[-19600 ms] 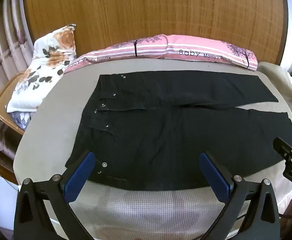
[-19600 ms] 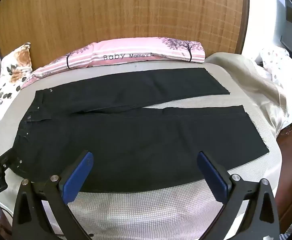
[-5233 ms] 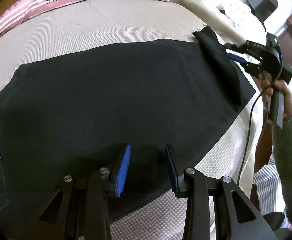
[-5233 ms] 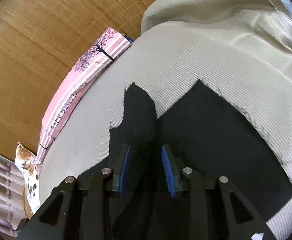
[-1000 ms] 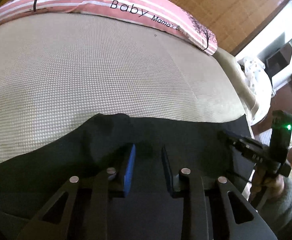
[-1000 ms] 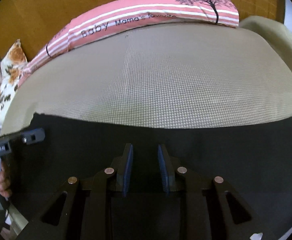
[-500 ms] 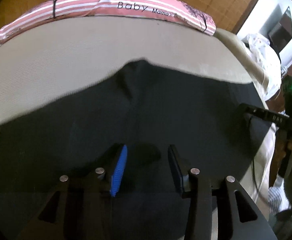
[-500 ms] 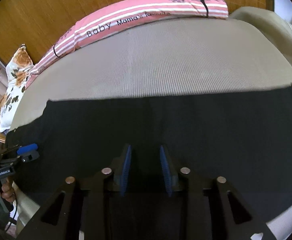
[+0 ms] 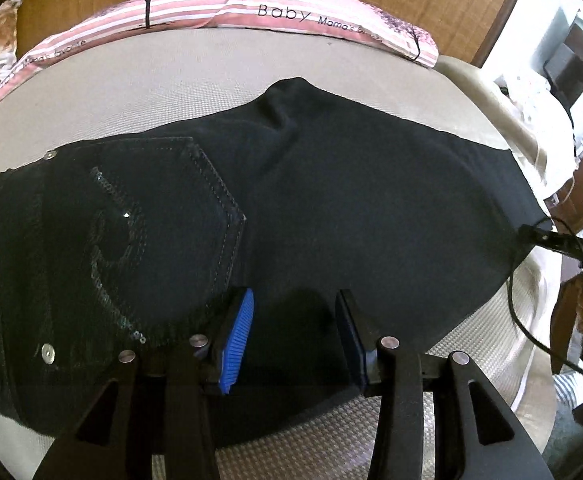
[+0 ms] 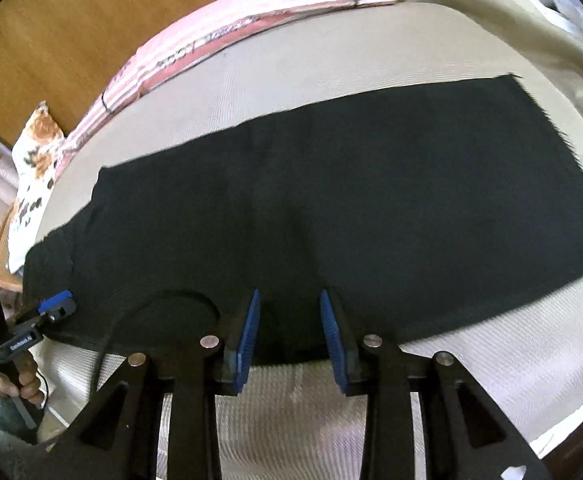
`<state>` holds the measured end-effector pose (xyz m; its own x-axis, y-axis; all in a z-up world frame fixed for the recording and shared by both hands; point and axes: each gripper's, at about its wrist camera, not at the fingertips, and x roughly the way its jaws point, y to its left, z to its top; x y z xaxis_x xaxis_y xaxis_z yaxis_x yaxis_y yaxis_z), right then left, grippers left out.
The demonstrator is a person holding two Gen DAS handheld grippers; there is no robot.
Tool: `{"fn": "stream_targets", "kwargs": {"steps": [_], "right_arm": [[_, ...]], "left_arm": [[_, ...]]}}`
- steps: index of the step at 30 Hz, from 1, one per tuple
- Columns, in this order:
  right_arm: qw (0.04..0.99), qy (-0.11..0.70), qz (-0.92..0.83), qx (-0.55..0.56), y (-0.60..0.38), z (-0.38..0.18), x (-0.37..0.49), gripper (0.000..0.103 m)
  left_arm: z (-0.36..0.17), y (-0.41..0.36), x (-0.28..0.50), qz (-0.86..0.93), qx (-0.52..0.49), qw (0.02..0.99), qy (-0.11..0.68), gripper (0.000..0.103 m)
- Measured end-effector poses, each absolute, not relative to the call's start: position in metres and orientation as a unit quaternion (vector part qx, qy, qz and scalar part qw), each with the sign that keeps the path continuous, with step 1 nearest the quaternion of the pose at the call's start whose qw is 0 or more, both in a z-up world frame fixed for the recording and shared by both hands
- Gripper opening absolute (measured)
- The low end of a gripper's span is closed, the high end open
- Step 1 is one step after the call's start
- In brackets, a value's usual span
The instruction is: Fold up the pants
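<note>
Both the left gripper [image 9: 293, 334] and right gripper [image 10: 289, 336] have just been opening, nothing between, releasing the pants [image 9: 331, 208] folded lengthwise on the bed [image 9: 171, 80].

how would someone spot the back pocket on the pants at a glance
Start at the pink striped pillow along the far edge of the grey mat. The black pants lie across the mat nearer the camera. The back pocket is on their left end: five-sided, pale stitching, a sequin pattern, unlike the plain cloth beside it.
</note>
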<state>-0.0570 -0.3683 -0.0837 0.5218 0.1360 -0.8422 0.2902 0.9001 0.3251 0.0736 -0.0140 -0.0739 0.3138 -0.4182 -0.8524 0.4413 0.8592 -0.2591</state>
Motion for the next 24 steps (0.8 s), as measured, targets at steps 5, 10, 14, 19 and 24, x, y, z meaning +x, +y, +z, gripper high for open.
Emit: {"fn": "stream_targets", "kwargs": {"steps": [5,10,14,19,24], "right_arm": [[0.846,0.441,-0.082,0.287,-0.408,-0.075,-0.090,0.044],[0.828,0.400,-0.130,0.372,-0.460,-0.082,-0.126,0.045],[0.812,0.368,-0.165,0.422,-0.493,-0.090,-0.148,0.045],[0.804,0.347,-0.199,0.440,-0.525,-0.095,-0.166,0.045],[0.797,0.338,-0.215,0.452,-0.549,-0.103,-0.167,0.044]], "left_arm": [[-0.068,-0.014,0.066,-0.259,-0.001,0.812,0.524,0.050],[-0.058,-0.025,0.058,-0.277,0.003,0.811,0.514,0.052],[-0.056,-0.041,0.055,-0.295,0.016,0.805,0.514,0.052],[-0.055,-0.068,0.055,-0.320,0.035,0.794,0.516,0.052],[-0.058,-0.093,0.052,-0.336,0.053,0.783,0.521,0.052]]}}
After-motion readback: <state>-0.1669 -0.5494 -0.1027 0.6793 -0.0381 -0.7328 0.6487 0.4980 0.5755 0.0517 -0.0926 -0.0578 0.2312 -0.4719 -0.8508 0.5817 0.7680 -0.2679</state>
